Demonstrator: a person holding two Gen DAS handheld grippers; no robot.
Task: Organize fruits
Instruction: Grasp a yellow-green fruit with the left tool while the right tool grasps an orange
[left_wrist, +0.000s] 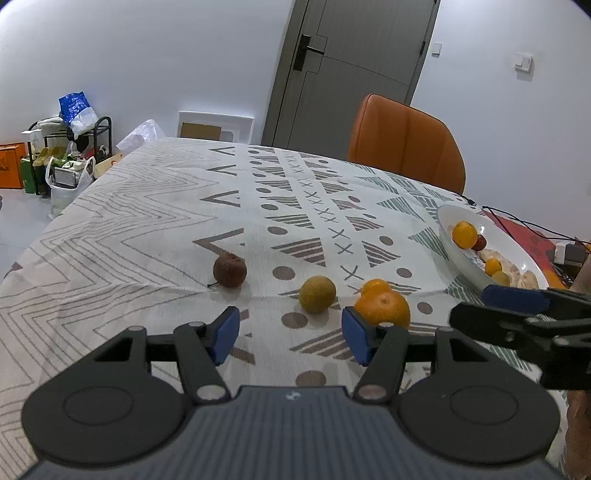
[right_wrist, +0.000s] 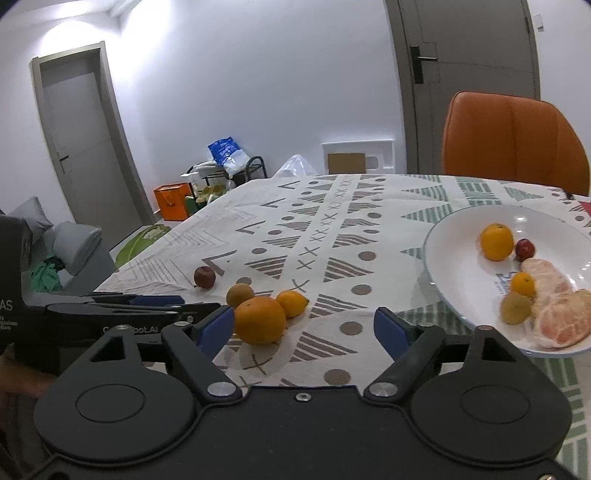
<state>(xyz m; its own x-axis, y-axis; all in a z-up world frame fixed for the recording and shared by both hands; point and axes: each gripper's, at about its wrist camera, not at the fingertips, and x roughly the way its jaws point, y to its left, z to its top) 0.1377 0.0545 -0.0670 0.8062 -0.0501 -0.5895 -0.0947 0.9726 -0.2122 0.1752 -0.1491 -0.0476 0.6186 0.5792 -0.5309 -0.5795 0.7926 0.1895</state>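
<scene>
holding both grippers, left (left_wrist: 290, 334) and right (right_wrist: 304, 328), spread apart and empty above my tablecloth (left_wrist: 147, 221), large orange (right_wrist: 260, 319) just ahead.

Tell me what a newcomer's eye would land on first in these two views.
First, the big orange on the patterned tablecloth, close in front of the open right gripper and near its left finger. Beside it sits the white plate, already holding fruit, with a peeled citrus at its near edge. Behind the table, the orange chair stands out against the pale wall.
</scene>
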